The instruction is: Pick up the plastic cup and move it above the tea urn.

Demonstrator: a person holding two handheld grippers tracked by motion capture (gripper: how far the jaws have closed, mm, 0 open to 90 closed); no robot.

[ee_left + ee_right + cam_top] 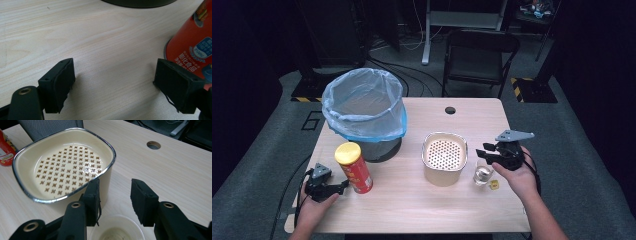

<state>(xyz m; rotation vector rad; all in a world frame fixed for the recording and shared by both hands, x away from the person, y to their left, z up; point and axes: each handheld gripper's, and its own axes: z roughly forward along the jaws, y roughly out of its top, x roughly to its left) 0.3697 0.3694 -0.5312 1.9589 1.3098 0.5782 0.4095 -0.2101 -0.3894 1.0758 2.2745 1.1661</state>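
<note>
Glass cup (482, 174) stands upright, mouth up, at the strainer pot's (443, 158) three o'clock; right hand-held gripper (486, 153) above it, jaws apart, empty.

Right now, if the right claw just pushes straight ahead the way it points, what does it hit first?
Probably the cream perforated container: the right claw points toward its near corner, with the left finger overlapping its wall. The small clear cup sits below the claw, likely passed over. Depth is unclear, so it might skim the container's right side.
</note>
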